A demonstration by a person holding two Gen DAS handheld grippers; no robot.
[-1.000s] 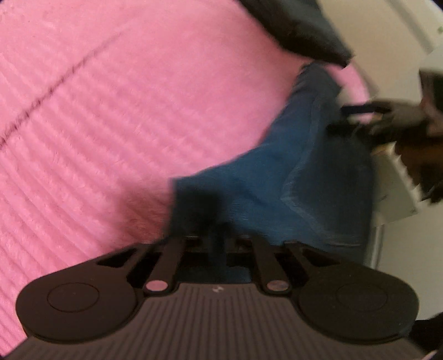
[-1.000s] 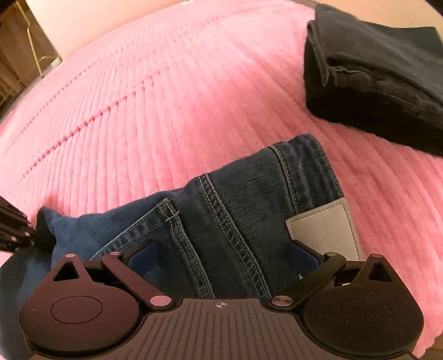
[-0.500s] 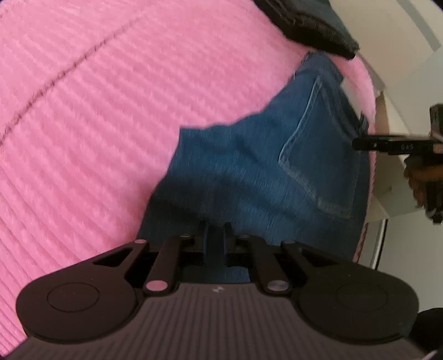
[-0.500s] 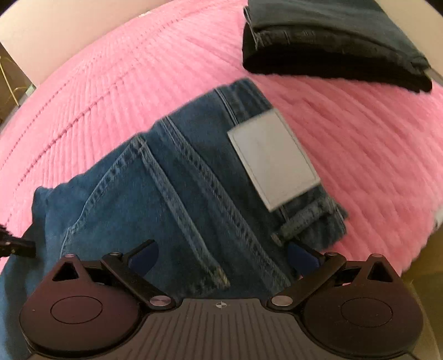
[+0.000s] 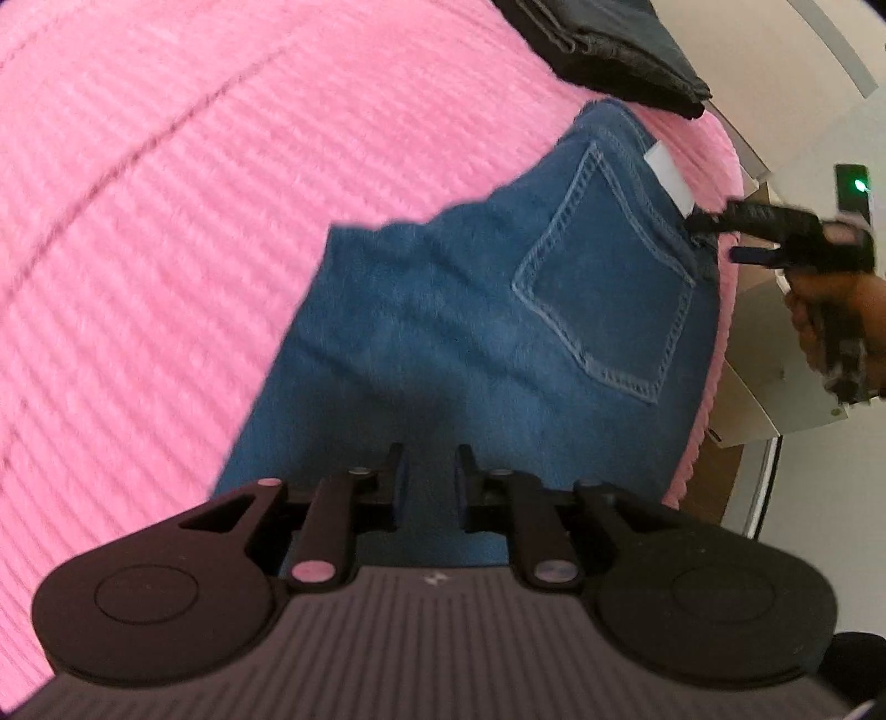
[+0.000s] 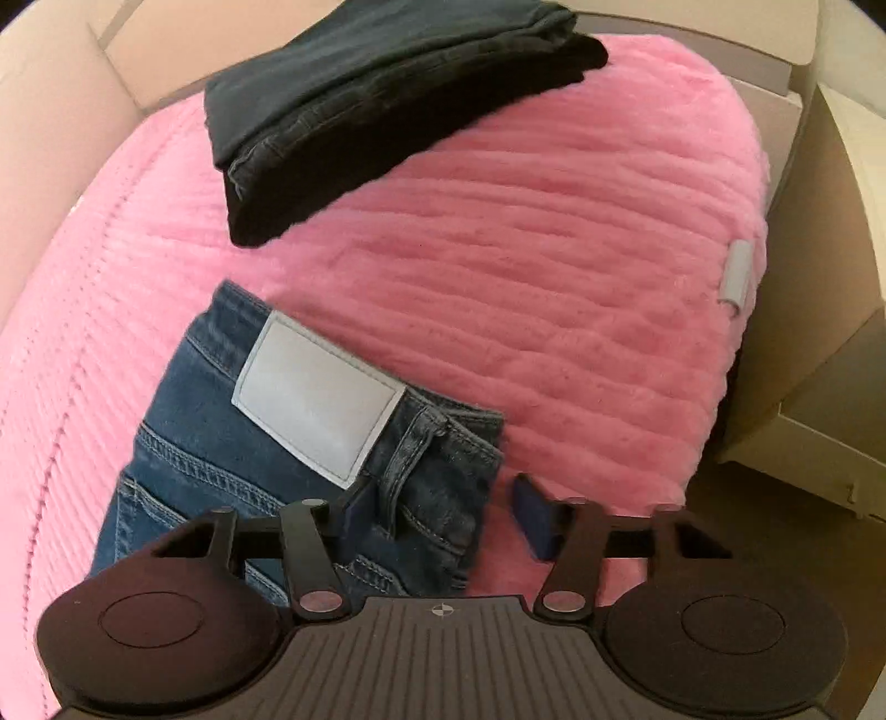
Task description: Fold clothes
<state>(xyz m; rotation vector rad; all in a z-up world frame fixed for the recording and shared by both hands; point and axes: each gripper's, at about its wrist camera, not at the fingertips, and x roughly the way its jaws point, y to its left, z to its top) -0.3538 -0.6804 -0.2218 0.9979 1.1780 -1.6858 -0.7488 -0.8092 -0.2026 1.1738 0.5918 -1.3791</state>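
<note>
Folded blue jeans [image 5: 498,332] lie flat on the pink ribbed blanket [image 5: 166,221], back pocket up. My left gripper [image 5: 426,476] hovers over their near edge, fingers slightly apart with nothing between them. The right wrist view shows the waistband corner of the jeans [image 6: 277,454] with a grey patch [image 6: 315,404]. My right gripper [image 6: 443,509] is open above that corner, holding nothing. It also shows in the left wrist view [image 5: 775,232], at the waistband.
A stack of folded dark jeans [image 6: 376,99] lies at the far end of the blanket [image 6: 554,277], also seen in the left wrist view [image 5: 603,50]. The bed's right edge drops to beige furniture [image 6: 803,387].
The jeans went from being lifted and dragged to lying flat. My left gripper's fingers parted and let go of the cloth. My right gripper swung toward the waistband corner.
</note>
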